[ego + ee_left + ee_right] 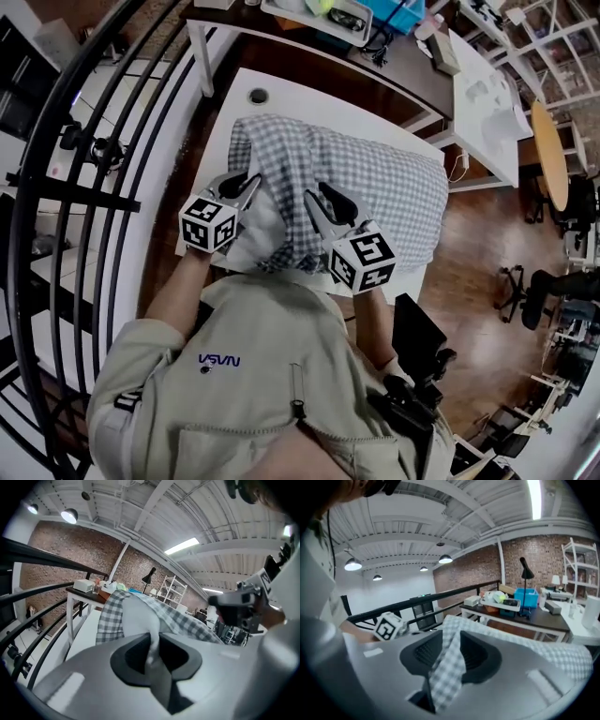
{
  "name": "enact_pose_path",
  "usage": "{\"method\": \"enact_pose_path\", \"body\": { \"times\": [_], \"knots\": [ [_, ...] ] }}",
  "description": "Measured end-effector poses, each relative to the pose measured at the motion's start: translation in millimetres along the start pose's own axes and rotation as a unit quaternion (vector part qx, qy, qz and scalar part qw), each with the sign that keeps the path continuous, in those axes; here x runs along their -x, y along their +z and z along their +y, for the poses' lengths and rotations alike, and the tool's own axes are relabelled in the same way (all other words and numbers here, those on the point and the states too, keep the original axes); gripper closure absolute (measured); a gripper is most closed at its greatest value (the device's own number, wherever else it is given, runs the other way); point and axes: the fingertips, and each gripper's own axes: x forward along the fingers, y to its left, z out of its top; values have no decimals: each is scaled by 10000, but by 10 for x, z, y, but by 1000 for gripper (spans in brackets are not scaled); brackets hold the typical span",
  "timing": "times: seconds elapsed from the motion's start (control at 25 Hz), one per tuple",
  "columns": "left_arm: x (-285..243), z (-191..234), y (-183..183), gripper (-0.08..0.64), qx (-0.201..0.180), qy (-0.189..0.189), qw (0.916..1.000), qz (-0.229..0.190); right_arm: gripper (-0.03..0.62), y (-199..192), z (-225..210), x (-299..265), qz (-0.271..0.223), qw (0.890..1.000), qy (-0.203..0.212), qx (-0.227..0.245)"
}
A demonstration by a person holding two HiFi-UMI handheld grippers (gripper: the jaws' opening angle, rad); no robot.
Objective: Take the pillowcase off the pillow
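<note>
Grey-and-white checked fabric pillowcase (375, 187), its edge clamped in the right gripper (325, 202); left gripper (246, 185) is closed on the soft white pillow (255, 239). Stripping stage: next, probably pull the two apart.

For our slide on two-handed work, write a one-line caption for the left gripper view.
The left tongs pinch the white pillow where it pokes out of the checked pillowcase.

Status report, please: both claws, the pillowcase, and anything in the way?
Left claw pinching the white pillow. Right claw closed on the checked pillowcase. Pillowcase covers most of the pillow, on the white table. Nothing in the way.
</note>
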Motion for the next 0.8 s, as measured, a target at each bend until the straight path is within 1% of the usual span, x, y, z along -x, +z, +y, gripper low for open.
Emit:
{"method": "enact_pose_path", "body": {
  "times": [0.08, 0.12, 0.16, 0.24, 0.28, 0.32, 0.36, 0.4, 0.48, 0.56, 0.64, 0.72, 0.8],
  "knots": [
    [103, -139, -23, 511, -183, 18, 9998, -35, 429, 87, -153, -323, 55, 9993, -246, 271],
    [154, -202, -40, 512, -262, 18, 9996, -56, 401, 52, -203, -500, 227, 9984, -306, 421],
    [203, -254, -52, 513, -324, 29, 9994, -87, 387, -23, -227, -669, 472, 9967, -311, 584],
    [292, -336, -49, 516, -421, 88, 9989, -168, 389, -210, -223, -920, 1016, 9902, -239, 925],
    [328, -367, -33, 518, -474, 123, 9986, -206, 439, -266, -221, -981, 1194, 9869, -241, 1059],
    [358, -393, -7, 520, -532, 147, 9982, -240, 518, -271, -237, -1006, 1258, 9849, -301, 1151],
    [384, -415, 29, 522, -594, 156, 9977, -278, 569, -232, -277, -1009, 1226, 9843, -407, 1202],
    [412, -435, 74, 523, -660, 148, 9972, -325, 571, -169, -339, -1003, 1139, 9847, -538, 1205],
    [493, -472, 177, 527, -825, 98, 9956, -442, 584, -17, -529, -974, 911, 9851, -915, 1133],
    [615, -507, 268, 529, -988, 14, 9935, -558, 584, 129, -835, -904, 734, 9807, -1422, 1120],
    [751, -510, 363, 529, -1004, -49, 9922, -734, 584, 245, -1220, -771, 668, 9715, -1951, 1171],
    [880, -450, 496, 531, -823, -41, 9915, -1010, 583, 298, -1609, -594, 677, 9597, -2456, 1187],
    [942, -370, 635, 531, -713, -8, 9901, -1211, 583, 231, -1931, -429, 812, 9492, -2843, 1075]
  ]
}}
